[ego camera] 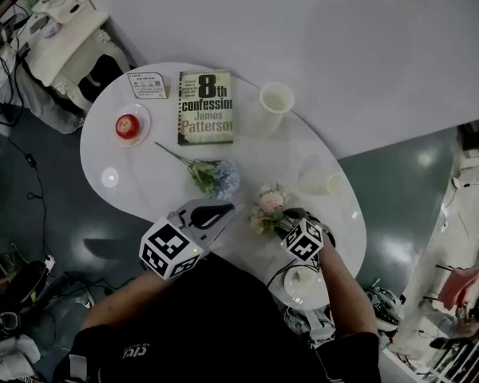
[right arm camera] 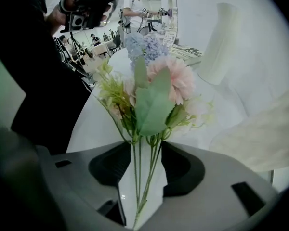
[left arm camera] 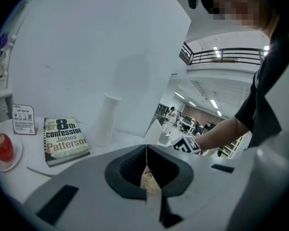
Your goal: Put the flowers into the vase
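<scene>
Both arms out front, one gripper shut, the other around stems

Left gripper (left arm camera: 146, 170) sits at the near edge of the table (ego camera: 144, 190), tipped only a bit downward, jaws pressed together with nothing in them, left forearm (ego camera: 116, 306) bare behind it. Right gripper (right arm camera: 147, 146) points steeply down, right forearm (ego camera: 345, 286) reaching straight to it. Its jaws are partway apart with the flower stems (right arm camera: 136, 177) running up between them, and I can't see the pads actually squeezing.

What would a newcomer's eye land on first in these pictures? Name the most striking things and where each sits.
The pink-and-green artificial flower bunch stands out, its stems between the right gripper's jaws at the white oval table's near edge. Beyond it lie a blue flower sprig mid-table and a green paperback book at the far side.
</scene>
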Action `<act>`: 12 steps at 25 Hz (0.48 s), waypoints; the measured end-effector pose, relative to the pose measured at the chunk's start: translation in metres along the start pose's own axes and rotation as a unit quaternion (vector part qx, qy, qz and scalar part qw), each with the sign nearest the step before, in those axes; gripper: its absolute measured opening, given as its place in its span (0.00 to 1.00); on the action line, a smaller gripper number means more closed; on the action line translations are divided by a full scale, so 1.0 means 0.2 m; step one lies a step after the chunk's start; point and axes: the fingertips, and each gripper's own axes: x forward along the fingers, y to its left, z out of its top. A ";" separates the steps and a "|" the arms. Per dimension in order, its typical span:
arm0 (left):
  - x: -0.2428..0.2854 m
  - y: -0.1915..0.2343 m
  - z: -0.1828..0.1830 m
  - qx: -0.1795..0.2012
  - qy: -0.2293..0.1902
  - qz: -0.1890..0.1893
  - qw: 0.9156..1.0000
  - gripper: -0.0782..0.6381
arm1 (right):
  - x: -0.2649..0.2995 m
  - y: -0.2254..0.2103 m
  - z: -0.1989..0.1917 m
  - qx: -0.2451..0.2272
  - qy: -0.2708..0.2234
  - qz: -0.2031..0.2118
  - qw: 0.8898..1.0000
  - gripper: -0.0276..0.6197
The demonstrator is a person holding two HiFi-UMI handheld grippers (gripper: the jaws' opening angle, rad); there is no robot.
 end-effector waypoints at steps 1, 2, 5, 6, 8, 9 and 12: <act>0.00 0.00 0.00 0.000 0.000 0.000 1.000 0.13 | 0.00 0.00 0.00 -0.006 0.005 -0.004 1.000 0.35; -0.01 0.00 0.00 -0.001 -0.001 0.001 1.000 0.13 | 0.00 0.00 -0.01 -0.013 0.011 -0.007 1.000 0.33; -0.02 0.00 0.00 -0.003 -0.003 0.004 1.000 0.13 | 0.00 0.00 -0.01 -0.029 0.025 -0.011 0.999 0.32; -0.02 0.00 0.00 -0.004 -0.004 0.005 1.000 0.13 | 0.01 0.00 0.00 -0.030 0.026 -0.011 0.999 0.32; -0.03 0.01 0.00 -0.007 -0.005 0.006 1.000 0.13 | 0.01 0.00 0.00 -0.028 0.027 -0.011 0.999 0.31; -0.03 0.01 -0.01 -0.008 -0.006 0.007 1.000 0.13 | 0.02 0.00 0.00 -0.028 0.029 -0.012 0.999 0.30; -0.04 0.01 -0.01 -0.009 -0.007 0.008 1.000 0.13 | 0.02 -0.01 0.00 -0.028 0.036 -0.019 0.999 0.26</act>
